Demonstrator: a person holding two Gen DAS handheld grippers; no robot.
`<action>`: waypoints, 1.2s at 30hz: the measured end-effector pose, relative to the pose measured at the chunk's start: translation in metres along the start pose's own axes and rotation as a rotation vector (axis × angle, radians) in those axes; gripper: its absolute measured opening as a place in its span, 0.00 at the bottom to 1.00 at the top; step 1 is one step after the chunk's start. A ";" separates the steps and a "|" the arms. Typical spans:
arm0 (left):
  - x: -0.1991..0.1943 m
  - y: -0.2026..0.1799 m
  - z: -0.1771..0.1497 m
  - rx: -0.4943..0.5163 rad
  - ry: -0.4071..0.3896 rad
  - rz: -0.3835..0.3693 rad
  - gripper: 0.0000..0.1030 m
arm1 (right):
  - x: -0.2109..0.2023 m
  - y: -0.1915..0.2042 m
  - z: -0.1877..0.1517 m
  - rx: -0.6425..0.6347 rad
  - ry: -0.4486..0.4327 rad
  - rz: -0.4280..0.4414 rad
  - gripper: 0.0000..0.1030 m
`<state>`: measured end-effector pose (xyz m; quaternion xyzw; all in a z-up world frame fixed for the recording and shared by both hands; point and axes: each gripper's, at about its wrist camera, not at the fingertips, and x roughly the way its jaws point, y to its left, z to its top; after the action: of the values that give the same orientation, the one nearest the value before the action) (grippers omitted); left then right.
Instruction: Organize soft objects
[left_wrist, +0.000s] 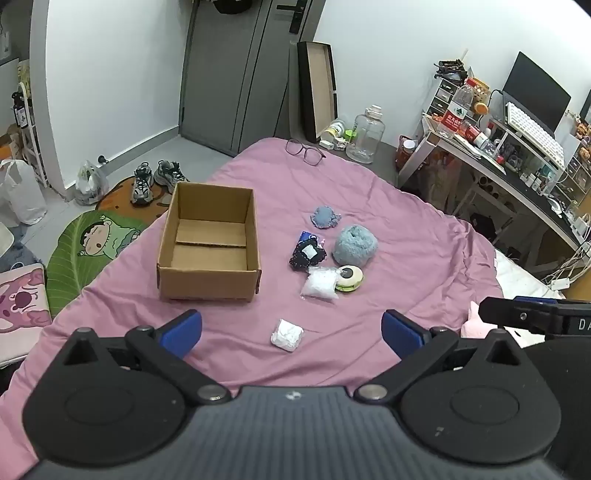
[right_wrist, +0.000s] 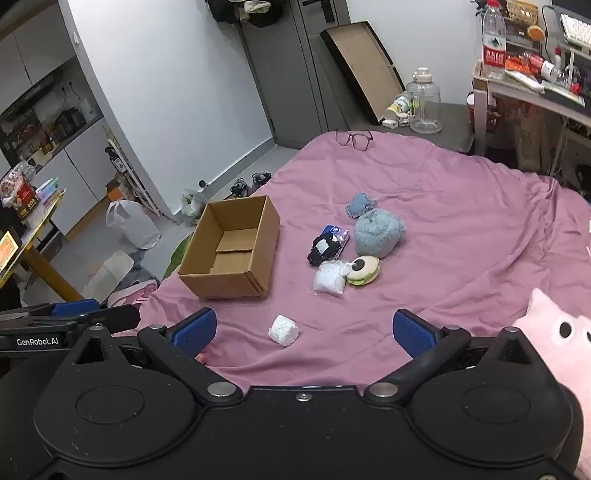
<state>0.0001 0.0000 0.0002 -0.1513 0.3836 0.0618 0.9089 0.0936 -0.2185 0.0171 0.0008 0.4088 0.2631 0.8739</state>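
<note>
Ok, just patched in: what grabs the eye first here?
The open cardboard box, empty, on the pink bedspread. Right of it a cluster of soft things, the fluffy blue ball biggest. A white wad lies alone, nearest the open left gripper.

A: What is lying on the pink bedspread (left_wrist: 424, 236)?

B: An open cardboard box (left_wrist: 210, 240) is sitting upright at the left, nothing showing inside. To its right a cluster is lying: a small blue knitted piece (left_wrist: 325, 217) farthest, a fluffy blue ball (left_wrist: 355, 245) nearer, a dark bundle with a white label (left_wrist: 307, 254) to that ball's left.

A: And nearer?

B: A clear bag of white stuffing (left_wrist: 320, 283) is touching a round green one-eyed plush (left_wrist: 349, 277). A crumpled white wad (left_wrist: 287, 334) is lying alone, nearest.
</note>
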 end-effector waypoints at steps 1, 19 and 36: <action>0.001 -0.001 0.000 0.007 0.006 0.015 1.00 | -0.001 0.001 0.000 -0.005 -0.006 -0.006 1.00; 0.002 0.001 -0.004 0.002 -0.010 0.007 1.00 | 0.002 -0.004 0.003 0.023 0.013 0.014 1.00; 0.003 -0.004 0.002 0.023 -0.010 0.013 1.00 | 0.005 -0.004 0.001 0.025 0.017 0.021 1.00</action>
<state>0.0046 -0.0030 0.0007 -0.1382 0.3809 0.0639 0.9120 0.0988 -0.2194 0.0130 0.0137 0.4195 0.2673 0.8674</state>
